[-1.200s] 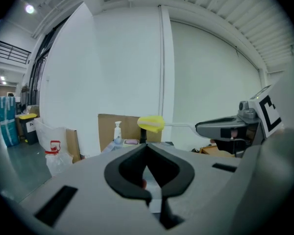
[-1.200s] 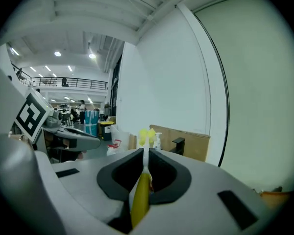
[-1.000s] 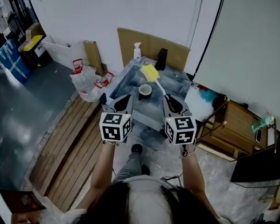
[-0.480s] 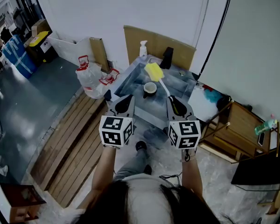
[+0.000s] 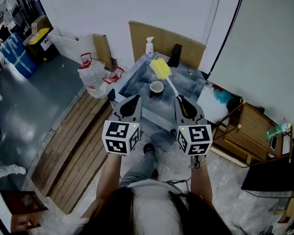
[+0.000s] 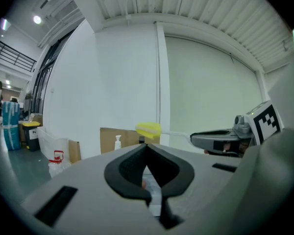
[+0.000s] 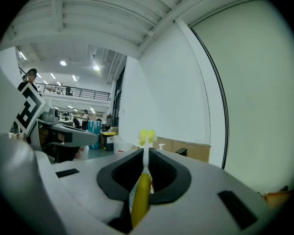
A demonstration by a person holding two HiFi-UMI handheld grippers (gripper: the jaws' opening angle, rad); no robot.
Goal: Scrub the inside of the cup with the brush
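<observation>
Your left gripper (image 5: 132, 102) has its fingers pressed tip to tip and holds nothing. The left gripper view shows the two dark pads meeting in a point with only air around them.

Your right gripper (image 5: 180, 102) has its fingers closed down to a narrow gap on the brush (image 5: 162, 72). In the right gripper view the yellow end of the handle (image 7: 140, 199) runs back between the pads toward you. The thin white shaft sticks out past the fingertips, and the yellow head (image 7: 147, 136) sits at its far end. Seen from your head, the brush slants forward and to the left from those fingertips.

The cup (image 5: 157, 87) stands upright on the grey table (image 5: 134, 84). It is ahead of both sets of fingertips and roughly between them, nearer the right fingers than the left. The yellow brush head hangs beyond the cup, and from above it looks clear of the rim. The brush is outside the cup. A small pale shape low behind your left fingers in the left gripper view may be the cup, but it is too hidden to say.

Past the brush head a white bottle (image 5: 149, 47) stands at the far edge of the table, against a sheet of cardboard (image 5: 186, 45). Off to the left of your left fingers a white bag (image 5: 93, 77) sits on the floor, with wooden planks (image 5: 73, 146) nearer you on that side.
</observation>
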